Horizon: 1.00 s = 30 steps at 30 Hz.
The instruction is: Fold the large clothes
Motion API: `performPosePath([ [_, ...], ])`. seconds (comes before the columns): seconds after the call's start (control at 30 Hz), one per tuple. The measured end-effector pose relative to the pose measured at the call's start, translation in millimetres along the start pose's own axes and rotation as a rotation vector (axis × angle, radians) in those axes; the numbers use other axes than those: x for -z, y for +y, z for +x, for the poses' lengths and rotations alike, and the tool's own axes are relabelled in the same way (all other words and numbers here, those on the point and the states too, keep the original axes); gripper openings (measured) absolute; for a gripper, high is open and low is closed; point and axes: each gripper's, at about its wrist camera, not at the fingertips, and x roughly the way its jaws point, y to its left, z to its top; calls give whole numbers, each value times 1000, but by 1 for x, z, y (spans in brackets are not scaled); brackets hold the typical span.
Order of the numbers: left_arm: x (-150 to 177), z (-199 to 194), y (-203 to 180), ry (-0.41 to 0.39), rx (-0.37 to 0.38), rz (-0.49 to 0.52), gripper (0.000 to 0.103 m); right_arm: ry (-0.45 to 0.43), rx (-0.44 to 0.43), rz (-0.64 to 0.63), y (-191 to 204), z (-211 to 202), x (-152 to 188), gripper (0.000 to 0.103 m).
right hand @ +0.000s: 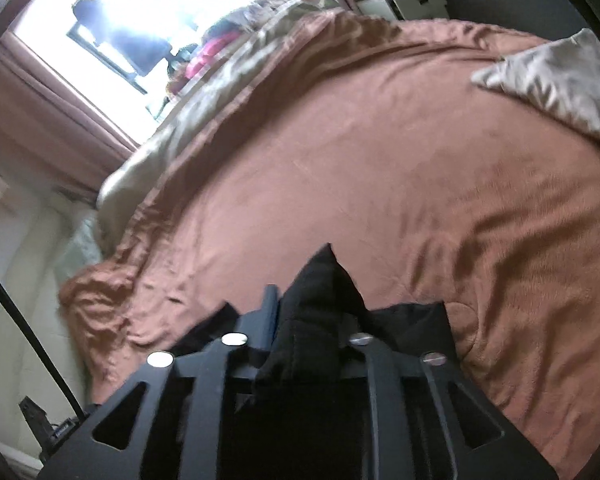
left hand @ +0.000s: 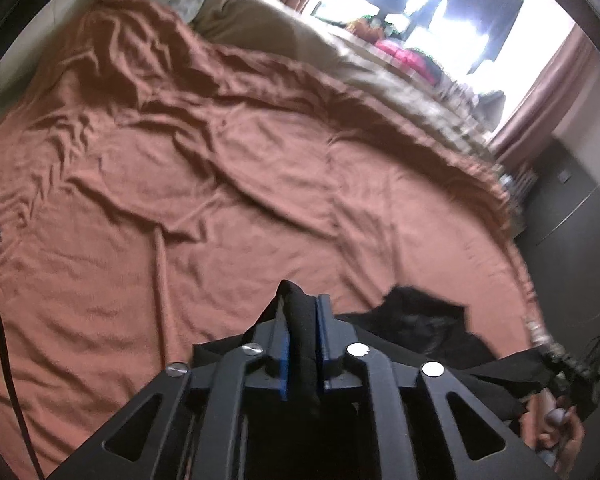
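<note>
Two tongs carry one black garment (left hand: 416, 320) over the near edge of the bed (left hand: 180, 200). In the left tongs (left hand: 302, 312) a fold of it sits between the blue pads, apparently still pinched. In the right tongs (right hand: 308, 300) cloth bunches between the fingers; we cannot tell whether they clamp it. We judge the main risk a slipped corner: a loose grip lets the garment fall crumpled onto the rumpled rust blanket (right hand: 360, 160), spoiling a flat spread.
</note>
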Motion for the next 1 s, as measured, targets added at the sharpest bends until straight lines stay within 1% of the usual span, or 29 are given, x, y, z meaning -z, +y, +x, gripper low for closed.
performPosePath([
  [0.03, 3, 11, 3, 28, -7, 8, 38, 3, -2, -8, 0, 3, 2, 55],
  [0.07, 5, 17, 5, 42, -11, 8, 59, 3, -17, -16, 2, 5, 1, 67],
  [0.1, 9, 20, 11, 32, -18, -3, 65, 7, -25, -29, 5, 7, -2, 81],
  [0.13, 11, 20, 14, 16, -18, -10, 69, 8, -29, -48, 10, 7, -3, 81],
  [0.17, 13, 20, 18, 4, -15, -20, 71, 8, -48, -66, 14, 6, -5, 81],
  [0.27, 16, 23, 27, 15, -2, -63, 72, 23, -87, -78, 17, 5, -9, 81],
  [0.37, 20, 18, 29, 9, -5, -64, 72, 39, -88, -45, 13, 4, -11, 81],
  [0.4, 22, 14, 31, -10, -6, -68, 72, 42, -87, -27, 9, 3, -12, 81],
  [0.5, 21, -15, 41, -128, 21, -124, 72, 42, -87, 10, 2, -3, -14, 81],
  [0.57, 18, -26, 43, -156, 15, -132, 80, 30, -94, 17, 1, -5, -17, 81],
  [0.6, 17, -31, 43, -152, -5, -118, 80, 26, -92, 15, -5, -4, -16, 81],
  [0.67, 17, -32, 39, -125, -26, -81, 81, 24, -83, 2, -7, -6, -14, 81],
  [0.7, 19, -31, 36, -108, -35, -55, 81, 26, -72, -7, -12, -10, -7, 81],
  [0.77, 26, -27, 31, -66, -51, -7, 81, 37, -32, -28, -14, -10, -5, 81],
  [0.83, 38, -16, 28, -6, -71, 37, 81, 61, 11, -60, -16, -4, -3, 81],
  [0.9, 48, -5, 29, 37, -92, 52, 80, 99, 36, -85, -12, 4, -3, 81],
  [0.97, 61, 4, 33, 82, -110, 49, 71, 129, 81, -101, -13, 12, -3, 81],
  [1.0, 66, 8, 36, 108, -113, 44, 69, 146, 106, -105, -13, 16, -2, 81],
])
